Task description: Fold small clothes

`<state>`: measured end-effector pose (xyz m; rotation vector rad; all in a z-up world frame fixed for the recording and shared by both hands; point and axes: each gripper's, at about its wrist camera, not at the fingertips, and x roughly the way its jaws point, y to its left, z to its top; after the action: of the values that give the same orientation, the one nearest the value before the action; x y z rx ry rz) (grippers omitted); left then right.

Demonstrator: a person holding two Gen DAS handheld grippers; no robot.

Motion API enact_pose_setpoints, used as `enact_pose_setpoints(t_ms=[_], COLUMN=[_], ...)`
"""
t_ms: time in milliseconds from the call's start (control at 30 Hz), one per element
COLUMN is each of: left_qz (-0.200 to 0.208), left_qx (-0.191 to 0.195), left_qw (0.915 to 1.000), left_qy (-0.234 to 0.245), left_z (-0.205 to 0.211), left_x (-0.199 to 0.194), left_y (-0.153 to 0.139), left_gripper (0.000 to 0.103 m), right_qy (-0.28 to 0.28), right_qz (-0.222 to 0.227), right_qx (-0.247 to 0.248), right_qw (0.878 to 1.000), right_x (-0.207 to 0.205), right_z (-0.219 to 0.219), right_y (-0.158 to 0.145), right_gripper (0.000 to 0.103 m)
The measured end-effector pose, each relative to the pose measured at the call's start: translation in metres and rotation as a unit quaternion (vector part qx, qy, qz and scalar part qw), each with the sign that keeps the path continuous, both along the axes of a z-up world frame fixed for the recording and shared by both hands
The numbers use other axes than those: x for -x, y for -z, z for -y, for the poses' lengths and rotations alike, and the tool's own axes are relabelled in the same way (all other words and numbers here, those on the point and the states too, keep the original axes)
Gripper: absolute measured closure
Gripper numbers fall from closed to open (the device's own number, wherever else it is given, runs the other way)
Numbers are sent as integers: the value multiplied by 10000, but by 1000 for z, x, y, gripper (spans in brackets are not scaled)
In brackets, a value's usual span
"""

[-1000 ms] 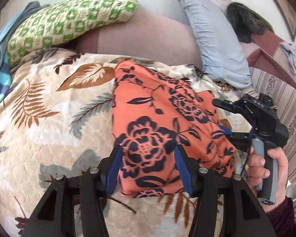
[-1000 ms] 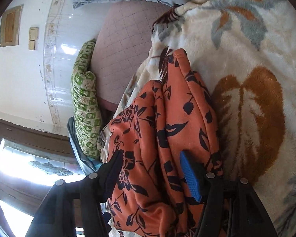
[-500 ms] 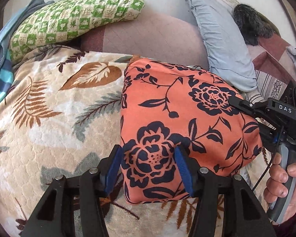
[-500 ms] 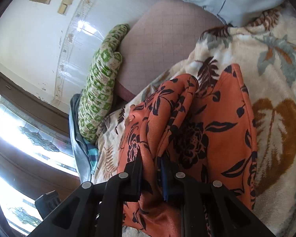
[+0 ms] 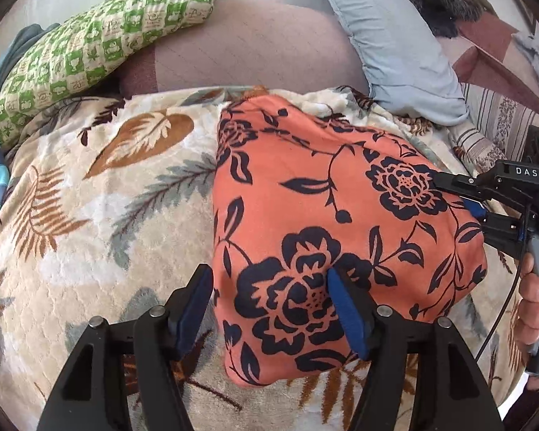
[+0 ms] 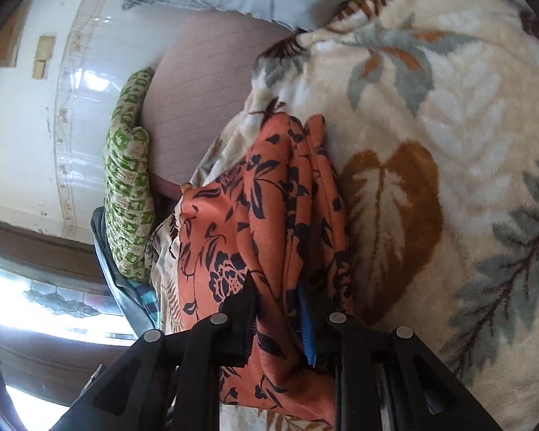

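Since second ago, orange floral garment (image 5: 341,222) lifted, spread wider. Our left gripper (image 5: 269,309) just widened, released, pads astride its near corner; our right gripper (image 6: 275,318) clenched on bunched edge at three o'clock, above leaf-print blanket (image 5: 100,194).

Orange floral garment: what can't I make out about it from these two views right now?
- Left wrist view: the orange floral garment hides its own underside and layers; whether the left tool pinches it is unclear.
- Right wrist view: the right tool covers the gripped edge; the lower hem is cut off by the frame.
- Garment type: not discernible.
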<state>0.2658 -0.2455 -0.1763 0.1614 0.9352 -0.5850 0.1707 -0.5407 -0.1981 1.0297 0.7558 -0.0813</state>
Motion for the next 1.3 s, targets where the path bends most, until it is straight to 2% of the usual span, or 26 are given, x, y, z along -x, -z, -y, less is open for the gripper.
enact_pose_setpoints(t_ms=[133,200,267,333,400,433,467,500,567,600,667,767,833,867,900,967,1067,1133,1200,1233,1300], left_qz=[368,271,-16,-80,96,98,53,-28,-245,-336,-369,16,40,-46,-172,-478,-897,-995,-727,-509,-34], left_qx=[-186,-390,-641,-579,-524,-502,-473,-438,-377,-327,-184,-28,98,148,194,260,300,349,468,401,25], left_qw=[9990,9986,9973,9979,9983,9984,9986,9988,9989,9989,9992,9999,9998,9997,9995,9984,9953,9937,9951,9968,9987], left_qy=[155,248,347,279,252,244,224,201,136,80,-8,-115,-179,-197,-194,-162,-226,-390,-471,-474,-507], left_z=[8,17,26,25,22,21,19,17,13,11,6,-1,-2,-2,0,6,12,12,10,10,14], left_x=[-6,-13,-16,-12,-7,-6,-7,-9,-14,-16,-18,-24,-35,-42,-50,-67,-86,-88,-79,-73,-63], left_y=[-17,-9,9,22,25,25,25,25,24,22,14,-8,-20,-22,-23,-17,0,5,1,-2,-6], left_gripper=[36,36,36,35,33,33,32,31,28,28,28,26,16,12,11,11,11,11,11,11,11], right_qy=[315,565,798,526,204,97,16,-56,-65,74,101,246,567,670,734,741,562,566,550,553,576], right_qz=[181,133,367,845,1252,1318,1220,929,-16,37,94,614,720,776,803,502,139,27,70,136,275], right_qx=[600,502,506,481,123,-70,-224,-333,-507,-704,-836,-301,-292,-294,-282,-408,-863,-1055,-1015,-961,-817], right_qw=[9975,9970,9948,9939,9918,9912,9923,9951,9987,9975,9964,9974,9954,9943,9937,9952,9946,9928,9933,9937,9946], right_x=[8,14,19,12,-1,-11,-21,-32,-47,-44,-39,-20,-6,0,3,3,-1,-3,-5,-5,-4], right_z=[5,17,24,21,12,5,0,-4,-9,-8,-3,5,18,24,28,38,44,46,45,44,42], right_y=[-19,-17,-18,-25,-23,-19,-12,0,38,49,39,8,1,1,1,8,31,40,39,36,28], right_gripper=[76,76,74,74,74,74,74,74,73,76,75,72,48,25,23,23,23,23,23,23,23])
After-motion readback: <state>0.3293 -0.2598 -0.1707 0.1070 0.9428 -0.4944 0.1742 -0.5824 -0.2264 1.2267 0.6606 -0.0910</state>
